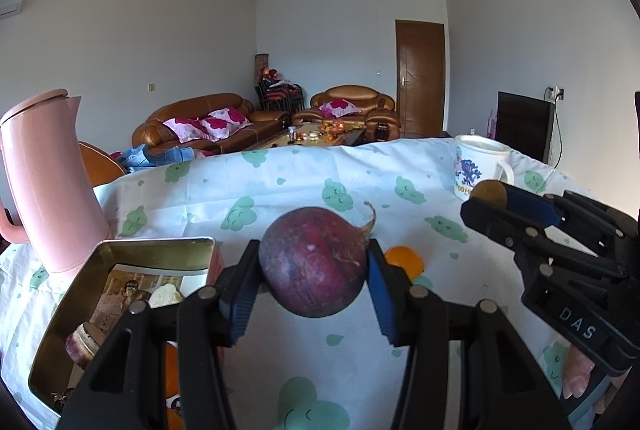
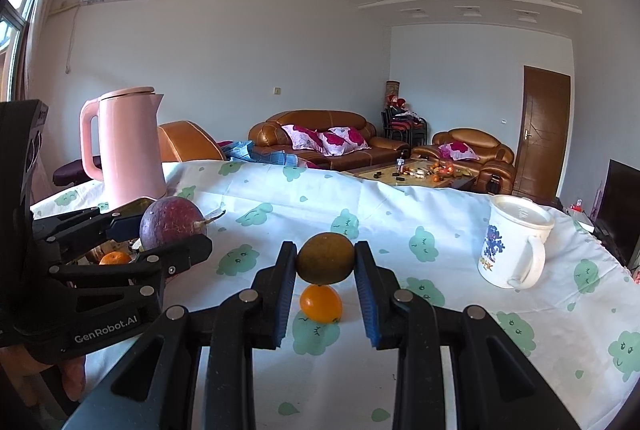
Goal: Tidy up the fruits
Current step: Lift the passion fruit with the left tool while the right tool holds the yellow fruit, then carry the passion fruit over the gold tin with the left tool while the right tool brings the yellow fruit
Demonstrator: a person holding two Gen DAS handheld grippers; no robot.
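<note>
Two fruits are lifted above the table (image 2: 400,213) at once. My left gripper (image 1: 314,266) clamps a purple passion fruit (image 1: 316,262) beside the open tin (image 1: 132,250) near the left edge. My right gripper (image 2: 326,262) pinches a small brown-green fruit (image 2: 325,258) directly over an orange kumquat (image 2: 321,304) lying on the cloth.

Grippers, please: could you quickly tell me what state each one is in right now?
Left gripper: closed on the purple passion fruit.
Right gripper: closed on the small brown-green fruit.
</note>
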